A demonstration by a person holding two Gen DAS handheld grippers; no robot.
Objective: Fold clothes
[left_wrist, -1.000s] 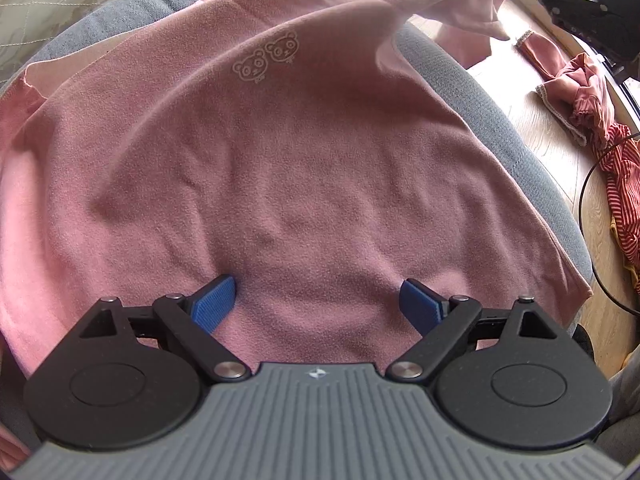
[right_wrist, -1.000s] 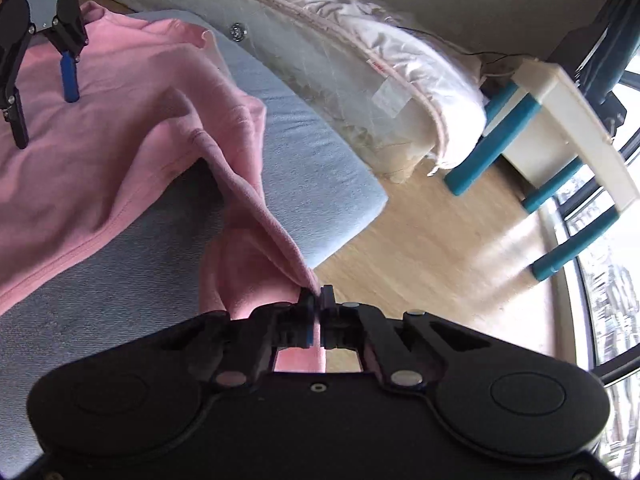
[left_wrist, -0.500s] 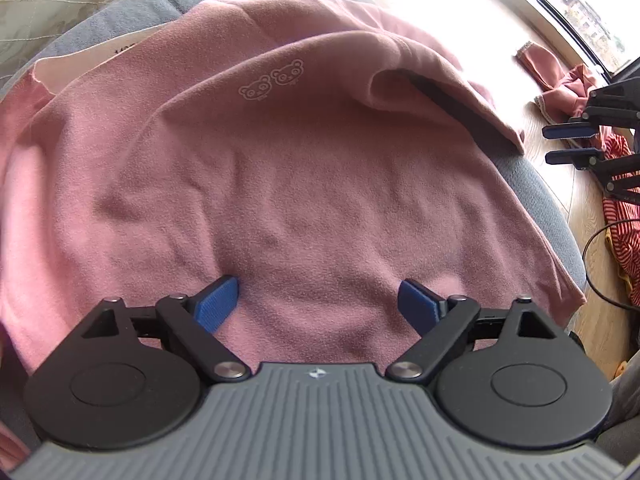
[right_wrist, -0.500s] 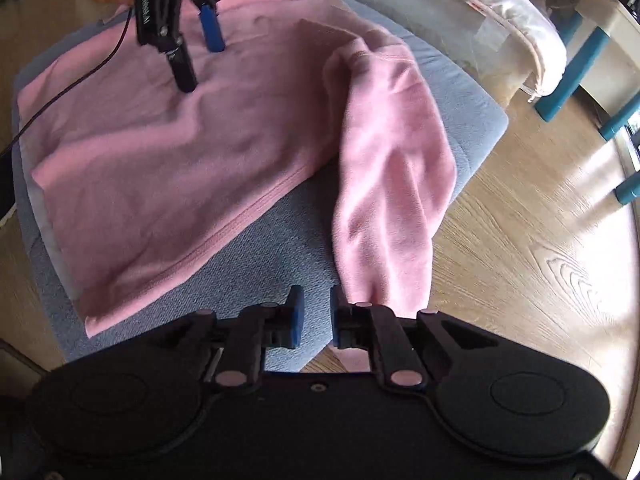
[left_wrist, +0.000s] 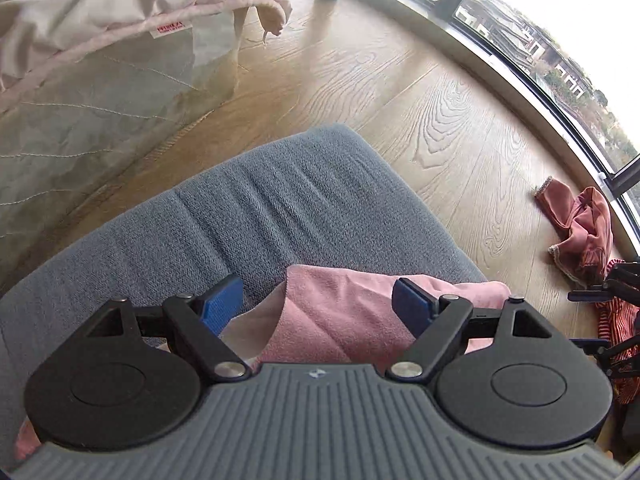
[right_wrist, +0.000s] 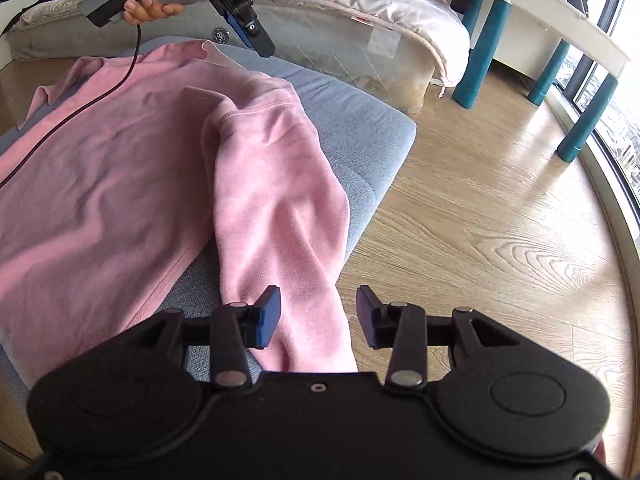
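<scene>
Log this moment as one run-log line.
task: fold clothes | pink fleece sweatshirt: on grey cushion, sleeve folded over | right tool: opening, pads off sleeve | left tool: open, empty

We see a plain pink sweatshirt (right_wrist: 120, 184) w/ no print showing, its sleeve (right_wrist: 280, 208) the same pink btwn the right gripper (right_wrist: 318, 316)'s blue pads. Cushion (right_wrist: 352, 120) under it is grey-blue, ribbed weave. Both tools are black; left gripper (left_wrist: 318, 306) has blue pads too & a grey ribbed body. Floor (right_wrist: 480, 200) ahead is light wood-grain. Right of the left tool: a rust-red garment (left_wrist: 576, 232) & a red-striped cloth (left_wrist: 616, 320). Beyond the right tool: teal legs on a white table (right_wrist: 560, 44), whitish quilt (right_wrist: 340, 4) w/ pale pink edging.
</scene>
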